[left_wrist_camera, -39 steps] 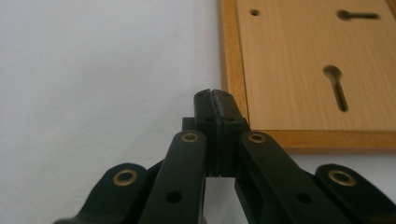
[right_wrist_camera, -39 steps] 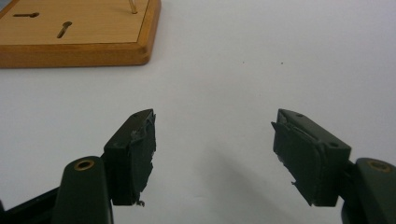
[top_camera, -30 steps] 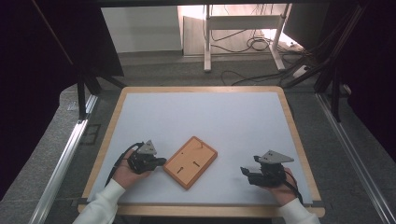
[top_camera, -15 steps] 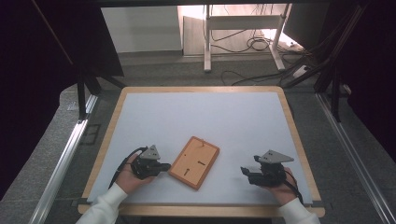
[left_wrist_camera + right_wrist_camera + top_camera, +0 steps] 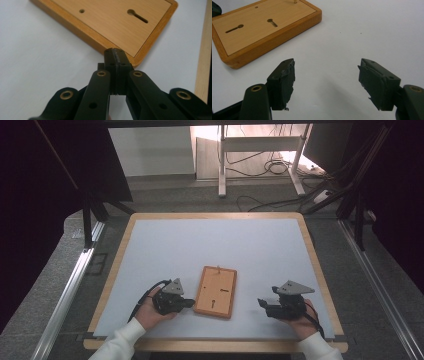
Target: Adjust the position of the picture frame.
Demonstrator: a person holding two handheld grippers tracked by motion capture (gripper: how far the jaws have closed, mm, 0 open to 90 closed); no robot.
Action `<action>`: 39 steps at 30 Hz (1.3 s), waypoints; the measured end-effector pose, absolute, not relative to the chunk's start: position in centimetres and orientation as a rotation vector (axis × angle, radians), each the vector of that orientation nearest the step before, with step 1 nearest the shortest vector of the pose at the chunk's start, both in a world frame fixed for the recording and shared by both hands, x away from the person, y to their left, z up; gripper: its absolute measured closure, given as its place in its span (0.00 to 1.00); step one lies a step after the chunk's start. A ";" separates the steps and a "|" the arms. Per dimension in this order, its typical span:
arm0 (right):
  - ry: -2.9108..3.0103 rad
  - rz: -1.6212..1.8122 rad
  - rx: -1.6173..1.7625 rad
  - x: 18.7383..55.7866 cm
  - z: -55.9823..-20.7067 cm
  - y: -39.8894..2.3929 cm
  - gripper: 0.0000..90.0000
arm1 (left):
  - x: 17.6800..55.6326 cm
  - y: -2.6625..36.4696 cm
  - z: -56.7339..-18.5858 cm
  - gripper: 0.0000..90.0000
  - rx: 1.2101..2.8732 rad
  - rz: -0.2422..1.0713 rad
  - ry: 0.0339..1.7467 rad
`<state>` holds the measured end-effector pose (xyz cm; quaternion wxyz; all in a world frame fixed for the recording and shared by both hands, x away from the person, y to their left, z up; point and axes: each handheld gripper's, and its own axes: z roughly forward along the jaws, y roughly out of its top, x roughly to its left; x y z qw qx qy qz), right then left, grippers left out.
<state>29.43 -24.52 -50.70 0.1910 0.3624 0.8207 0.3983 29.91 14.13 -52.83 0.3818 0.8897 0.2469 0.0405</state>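
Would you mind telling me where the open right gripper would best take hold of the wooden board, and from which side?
Probably the raised rim along the long right edge of the wooden board, from the side where the right gripper already waits with its jaws open. The board lies flat on the table, so only its edges offer a bite, one jaw sliding under, one on top. The left gripper, shut, touches the opposite edge and could brace it.

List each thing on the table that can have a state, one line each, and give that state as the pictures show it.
Wooden frame: lying flat on the table, back side up, keyhole slots showing, held by neither gripper.
Left gripper: shut, nothing between its jaws, tips at the frame's edge.
Right gripper: open, nothing between its jaws, apart from the frame.
Small peg on the frame: standing upright near one short edge.
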 end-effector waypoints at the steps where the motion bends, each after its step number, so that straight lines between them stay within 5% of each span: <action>1: 2.305 1.119 1.018 29.4 -50.7 -24.5 0.32 | 29.9 13.9 -52.8 1.00 2.271 0.100 0.625; 13: 2.303 1.121 1.019 29.4 -50.6 -24.6 0.32 | 30.1 13.5 -53.0 1.00 2.251 0.082 0.618; 21: 2.301 1.119 1.016 29.4 -50.6 -24.7 0.32 | 30.4 15.5 -52.6 0.96 2.188 0.189 0.702; 31: 2.311 1.103 1.012 29.5 -50.9 -24.7 0.32 | 30.9 17.7 -52.5 0.48 2.060 0.273 0.866; 39: 2.311 1.088 1.002 29.3 -51.0 -24.7 0.32 | 30.8 18.1 -52.3 0.43 2.076 0.257 0.869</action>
